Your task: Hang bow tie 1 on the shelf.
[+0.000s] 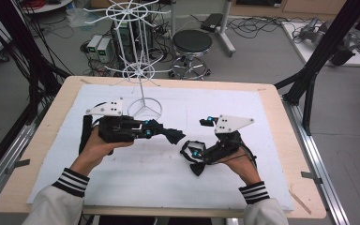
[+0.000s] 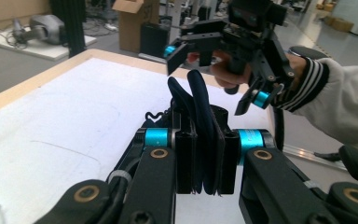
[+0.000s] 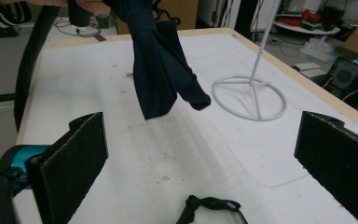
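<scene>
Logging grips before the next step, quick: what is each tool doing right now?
Left tool: closed on the dark navy fabric sock.
Right tool: open, nothing between its pads; its jaws stand wide apart.

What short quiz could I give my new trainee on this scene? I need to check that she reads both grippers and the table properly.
1. True or false: the left gripper is shut on the dark sock.
2. How do the fingers of the right gripper stand? A) pressed on the sock B) wide apart with nothing between them C) closed on the stand.
3. What does the round base of the white wire stand rest on?

Key
1. True: the sock is pinched between its fingers and hangs from them.
2. B.
3. The white mat on the wooden table, behind the grippers.
</scene>
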Demonstrator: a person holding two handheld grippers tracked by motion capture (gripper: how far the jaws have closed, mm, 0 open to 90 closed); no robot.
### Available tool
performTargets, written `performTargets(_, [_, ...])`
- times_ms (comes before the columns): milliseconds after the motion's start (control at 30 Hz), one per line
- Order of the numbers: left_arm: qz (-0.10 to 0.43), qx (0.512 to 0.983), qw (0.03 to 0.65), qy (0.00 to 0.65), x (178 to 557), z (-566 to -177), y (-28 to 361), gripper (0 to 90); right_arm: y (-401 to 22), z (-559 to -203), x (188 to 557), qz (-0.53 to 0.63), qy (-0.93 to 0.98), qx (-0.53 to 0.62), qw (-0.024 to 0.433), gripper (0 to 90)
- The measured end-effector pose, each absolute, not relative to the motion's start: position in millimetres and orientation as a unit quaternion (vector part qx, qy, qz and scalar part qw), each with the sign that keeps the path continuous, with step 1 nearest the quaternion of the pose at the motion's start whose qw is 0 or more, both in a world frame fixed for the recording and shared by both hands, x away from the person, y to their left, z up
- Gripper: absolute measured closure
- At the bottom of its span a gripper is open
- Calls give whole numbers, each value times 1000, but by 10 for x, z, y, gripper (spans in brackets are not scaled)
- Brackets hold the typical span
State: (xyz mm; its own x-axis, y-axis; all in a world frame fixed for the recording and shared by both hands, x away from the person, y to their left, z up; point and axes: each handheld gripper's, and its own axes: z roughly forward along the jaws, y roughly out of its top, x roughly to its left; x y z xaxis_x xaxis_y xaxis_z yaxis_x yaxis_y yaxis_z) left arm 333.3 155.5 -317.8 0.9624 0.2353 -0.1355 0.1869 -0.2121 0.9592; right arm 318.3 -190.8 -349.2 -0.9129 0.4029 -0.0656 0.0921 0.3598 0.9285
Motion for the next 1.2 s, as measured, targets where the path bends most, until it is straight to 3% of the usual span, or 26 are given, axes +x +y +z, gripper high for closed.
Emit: performTargets(1200, [100,746,620,221,3466,-2865,2135,815,-2445,-3594,2930,597,751,217,180,18])
